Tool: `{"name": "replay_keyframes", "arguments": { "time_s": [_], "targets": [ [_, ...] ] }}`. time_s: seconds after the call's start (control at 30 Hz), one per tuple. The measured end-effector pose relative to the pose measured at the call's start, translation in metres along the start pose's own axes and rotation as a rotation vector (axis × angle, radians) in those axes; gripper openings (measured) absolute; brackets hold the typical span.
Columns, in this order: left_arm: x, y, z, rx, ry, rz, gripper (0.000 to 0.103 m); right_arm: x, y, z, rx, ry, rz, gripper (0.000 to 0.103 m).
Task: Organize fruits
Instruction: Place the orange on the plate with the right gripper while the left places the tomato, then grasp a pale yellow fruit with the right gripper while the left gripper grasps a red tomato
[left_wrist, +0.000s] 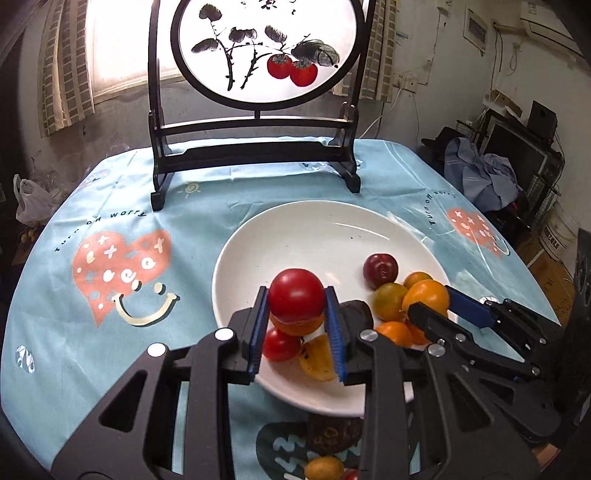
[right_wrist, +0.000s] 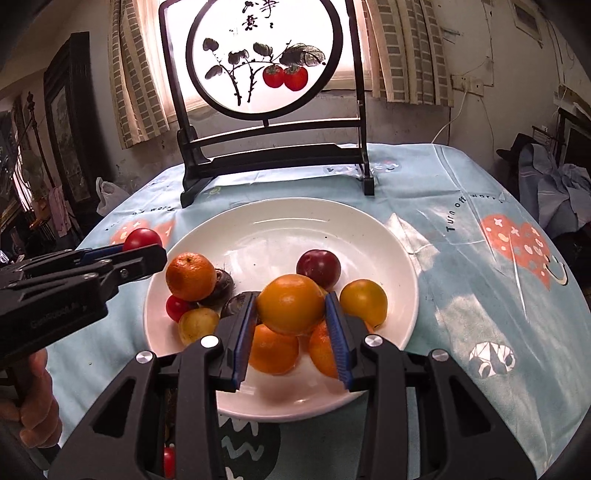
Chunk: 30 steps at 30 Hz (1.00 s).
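Note:
A white plate (left_wrist: 314, 229) (right_wrist: 280, 225) on the blue tablecloth holds several fruits. My left gripper (left_wrist: 297, 299) is shut on a red tomato (left_wrist: 296, 295) and holds it over the plate's left part; it also shows in the right wrist view (right_wrist: 142, 238). My right gripper (right_wrist: 291, 304) is shut on an orange fruit (right_wrist: 291, 303) above the plate's near side; it also shows in the left wrist view (left_wrist: 428, 295). In the plate lie a dark plum (right_wrist: 318, 267), a mandarin (right_wrist: 190, 275), a small red tomato (right_wrist: 176, 307) and other orange and yellow fruits.
A dark wooden stand with a round painted screen (left_wrist: 258, 51) stands at the back of the table. A small yellow fruit (left_wrist: 324, 468) and a red one (right_wrist: 168, 461) lie on the cloth near me, below the plate. Clutter stands beyond the table's right edge.

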<state>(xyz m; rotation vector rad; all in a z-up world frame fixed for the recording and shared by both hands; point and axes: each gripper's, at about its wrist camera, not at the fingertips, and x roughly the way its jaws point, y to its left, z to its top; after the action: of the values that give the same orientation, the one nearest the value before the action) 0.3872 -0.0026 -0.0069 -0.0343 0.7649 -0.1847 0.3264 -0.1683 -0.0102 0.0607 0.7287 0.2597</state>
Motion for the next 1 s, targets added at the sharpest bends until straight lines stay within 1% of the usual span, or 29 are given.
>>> {"name": "replay_keyframes", "arguments": {
  "time_s": [0.07,0.1,0.13,0.17,0.2,0.23,0.27,0.4,0.47,0.57,0.6,0.63,0.67,0.7,0.77,0.87,0.97,1.0],
  "targets": [
    [0.008,0.002,0.001,-0.004,0.012,0.007,0.030,0.005,-0.001,0.002,-0.007,0.008,-0.007,0.039],
    [0.010,0.002,0.001,-0.003,0.016,0.018,0.031,0.007,0.000,0.003,-0.010,0.012,-0.015,0.043],
    [0.010,0.003,0.001,-0.004,0.015,0.038,0.053,0.007,0.001,0.004,-0.014,0.013,-0.028,0.053],
    [0.008,0.003,0.001,-0.010,0.007,0.065,0.088,0.004,0.002,0.005,-0.019,0.007,-0.046,0.054],
    [0.002,0.004,0.000,-0.021,-0.024,0.093,0.094,0.000,0.003,0.005,-0.028,-0.001,-0.051,0.054],
    [-0.005,0.005,-0.002,-0.024,-0.055,0.106,0.094,-0.004,0.005,0.005,-0.041,-0.011,-0.053,0.054],
    [-0.011,0.006,-0.003,-0.018,-0.061,0.108,0.094,-0.010,0.008,0.004,-0.054,-0.025,-0.063,0.054],
    [-0.032,0.009,-0.015,-0.016,-0.051,0.111,0.095,-0.030,0.022,0.000,-0.106,-0.071,-0.077,0.054],
    [-0.045,0.014,-0.026,-0.034,-0.056,0.105,0.097,-0.037,0.029,-0.004,-0.123,-0.065,-0.061,0.060],
    [-0.058,0.030,-0.053,-0.092,-0.061,0.089,0.101,-0.049,0.033,-0.017,-0.125,-0.064,-0.027,0.060],
    [-0.059,0.036,-0.064,-0.114,-0.062,0.106,0.101,-0.051,0.034,-0.022,-0.125,-0.054,-0.017,0.060],
    [-0.059,0.042,-0.075,-0.133,-0.051,0.139,0.101,-0.052,0.034,-0.028,-0.121,-0.039,-0.003,0.060],
    [-0.057,0.047,-0.083,-0.148,-0.029,0.170,0.101,-0.052,0.034,-0.033,-0.111,-0.021,0.015,0.060],
    [-0.055,0.053,-0.089,-0.158,-0.001,0.185,0.101,-0.052,0.035,-0.038,-0.100,0.005,0.039,0.060],
    [-0.056,0.065,-0.096,-0.195,0.029,0.185,0.101,-0.051,0.039,-0.048,-0.095,0.050,0.086,0.060],
    [-0.065,0.075,-0.100,-0.247,0.017,0.149,0.101,-0.055,0.054,-0.062,-0.142,0.110,0.153,0.061],
    [-0.068,0.076,-0.101,-0.242,0.009,0.173,0.101,-0.064,0.076,-0.080,-0.226,0.149,0.204,0.061],
    [-0.068,0.075,-0.101,-0.238,0.011,0.182,0.101,-0.066,0.082,-0.086,-0.261,0.158,0.204,0.061]
  ]
}}
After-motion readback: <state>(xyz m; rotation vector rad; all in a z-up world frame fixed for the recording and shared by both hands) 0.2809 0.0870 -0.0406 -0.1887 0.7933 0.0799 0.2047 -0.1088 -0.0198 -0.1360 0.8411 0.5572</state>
